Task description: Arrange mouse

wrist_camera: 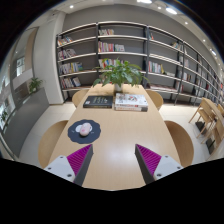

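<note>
The mouse is sitting small and dark on a round grey mouse pad, out at about ten o'clock from the gripper and well ahead of the left finger. It is reading as a low rounded lump; its facing is too small to make out. The jaws are standing wide apart with nothing between them, the pink pads showing bare on the inner faces. Judging from this, the approach step is in hand: the gripper is hanging back over the near side of the pale wooden tabletop, not yet down at the mouse. The next move is calling for a swing toward ten o'clock and a descent so the fingers are straddling the mouse's sides, then a gentle close, since a smooth shell may be slipping. Farther out at twelve o'clock, books are lying flat beside a potted plant, chairs are ringing the tabletop, and bookshelves are lining the wall behind.
</note>
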`<state>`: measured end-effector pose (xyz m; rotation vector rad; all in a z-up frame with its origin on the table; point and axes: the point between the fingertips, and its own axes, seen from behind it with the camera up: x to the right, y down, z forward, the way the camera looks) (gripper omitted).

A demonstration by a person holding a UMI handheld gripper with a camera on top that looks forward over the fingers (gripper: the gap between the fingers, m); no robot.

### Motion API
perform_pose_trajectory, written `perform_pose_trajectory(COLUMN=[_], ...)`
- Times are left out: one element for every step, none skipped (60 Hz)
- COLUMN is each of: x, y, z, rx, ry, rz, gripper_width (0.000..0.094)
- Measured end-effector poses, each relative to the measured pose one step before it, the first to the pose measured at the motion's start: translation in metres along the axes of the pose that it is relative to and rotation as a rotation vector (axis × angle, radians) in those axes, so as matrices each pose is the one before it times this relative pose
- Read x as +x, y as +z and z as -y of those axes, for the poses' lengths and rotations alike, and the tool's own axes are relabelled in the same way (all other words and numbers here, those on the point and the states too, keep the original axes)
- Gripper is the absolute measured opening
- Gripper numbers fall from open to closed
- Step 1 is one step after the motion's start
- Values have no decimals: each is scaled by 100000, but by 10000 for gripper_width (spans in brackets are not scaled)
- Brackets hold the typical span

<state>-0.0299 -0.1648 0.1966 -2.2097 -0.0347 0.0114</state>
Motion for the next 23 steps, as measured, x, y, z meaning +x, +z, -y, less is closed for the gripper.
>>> perform_pose_trajectory(x=[143,110,151,167,135,134,48,39,2,-5,0,-6,34,10,40,44,34,36,37,17,6,5,11], y=[-176,-189,-160,-376,-122,-168,-94,-95,-83,-82,-73,-71,-230,-73,-69,-71,-68,-35,-72,-15,-33,-43,-57], z=[-32,-18,-38,-84,-13,-5,-36,-30,-31,-57,-24,-59,-85,-8,-12,-6,-22,-5,-11,-28,1,36,58], rx=[401,330,291,265,173,150,135,90,26,20,40,4,51,123,129,93,66,102,74,106,205,290,329], ry=[-47,-45,-82,-115,-21,40,69,112,136,121,101,71,110,51,17,-20,-92,-111,-63,37,204,266,280], rz=[-42,-77,-166,-200,-202,-191,-95,-1,105,196,219,225,297,63,36,22,-34,-80,-83,-58,-31,13,-8], gripper_width=[853,853,854,856,854,855,854,853,855,855,855,857,856,855,854,853,856,856,856,855,856,855,855])
